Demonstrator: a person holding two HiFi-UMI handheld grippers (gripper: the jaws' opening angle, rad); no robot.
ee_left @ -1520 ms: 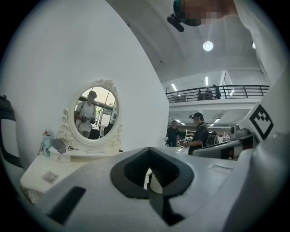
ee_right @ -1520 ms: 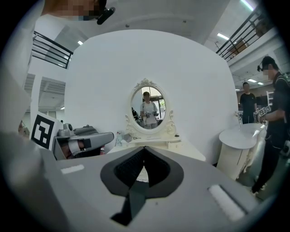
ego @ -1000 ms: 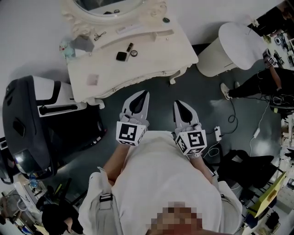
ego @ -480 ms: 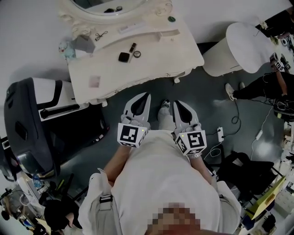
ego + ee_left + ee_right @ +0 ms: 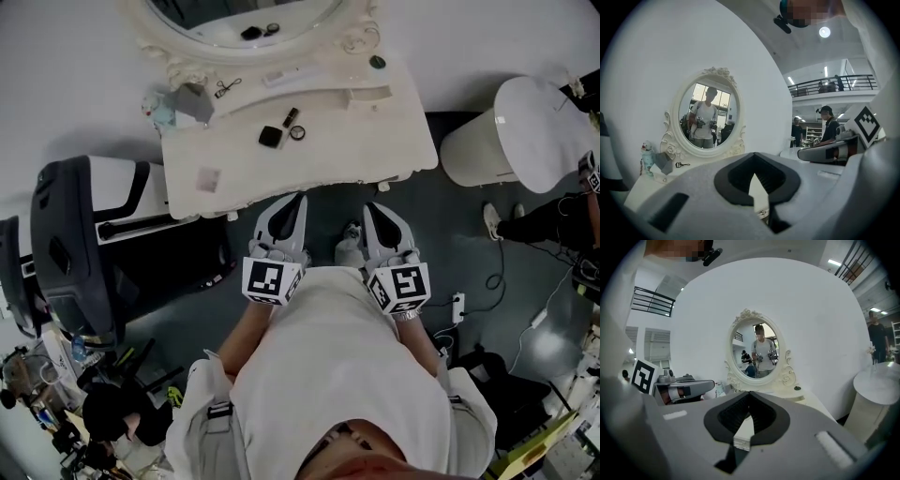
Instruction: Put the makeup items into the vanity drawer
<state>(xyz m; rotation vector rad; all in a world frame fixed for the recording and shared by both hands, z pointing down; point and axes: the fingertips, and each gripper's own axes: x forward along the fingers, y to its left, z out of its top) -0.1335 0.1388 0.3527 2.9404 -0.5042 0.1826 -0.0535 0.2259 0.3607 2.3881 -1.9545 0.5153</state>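
Head view: a dark lipstick tube [image 5: 291, 117] lies on the cream, scallop-edged vanity [image 5: 366, 141], its long axis pointing toward the oval mirror [image 5: 234, 11]. Just beside it I see a flat black square compact [image 5: 271, 137] and a small round item [image 5: 298, 133]. My left gripper [image 5: 297, 200] and right gripper [image 5: 372, 208] hover at the front edge, jaws pressed together, empty.

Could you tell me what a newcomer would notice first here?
The ornate cream vanity table with its oval mirror dominates the top of the head view. A few small dark makeup items lie on its top. At its front edge, the left claw and right claw point at it side by side, both shut and empty.
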